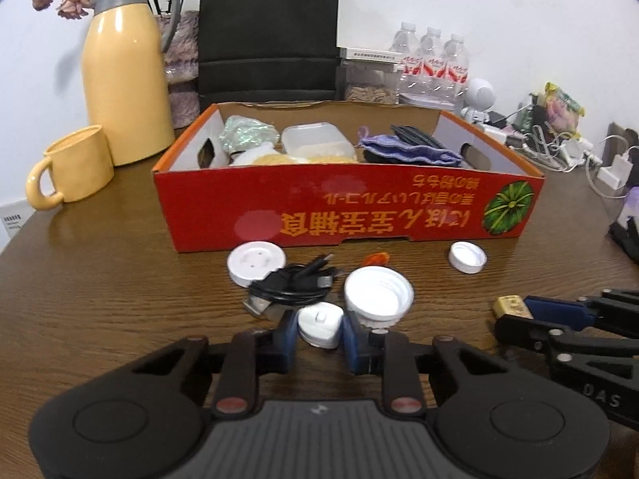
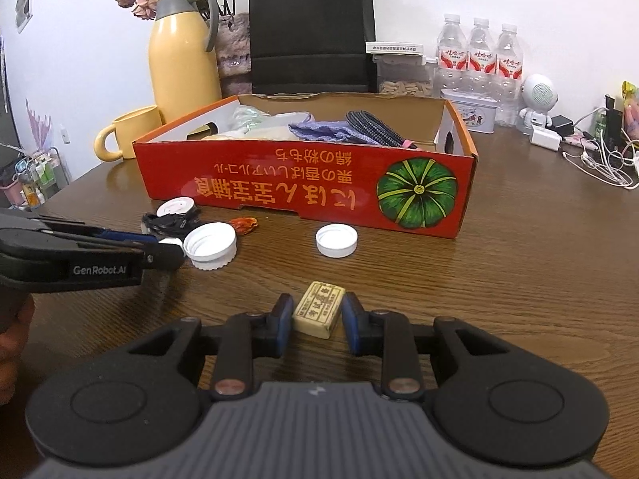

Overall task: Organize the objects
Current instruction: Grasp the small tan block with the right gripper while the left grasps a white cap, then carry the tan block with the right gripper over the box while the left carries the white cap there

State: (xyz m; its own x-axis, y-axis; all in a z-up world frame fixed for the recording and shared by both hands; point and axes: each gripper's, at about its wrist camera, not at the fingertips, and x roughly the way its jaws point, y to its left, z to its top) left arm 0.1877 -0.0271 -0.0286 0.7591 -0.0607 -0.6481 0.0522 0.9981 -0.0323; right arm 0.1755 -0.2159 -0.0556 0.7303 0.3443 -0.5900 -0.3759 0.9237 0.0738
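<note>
A red cardboard box stands mid-table, holding cloths, a plastic tub and a cable. My left gripper is shut on a small white rounded plastic piece, low over the table. My right gripper is shut on a beige rectangular eraser-like block; it also shows in the left wrist view. In front of the box lie a large white lid, a small white cap, a white disc, a coiled black cable and an orange wrapper.
A yellow thermos and yellow mug stand left of the box. A black paper bag stands behind it. Water bottles, a white speaker robot and tangled chargers sit at back right.
</note>
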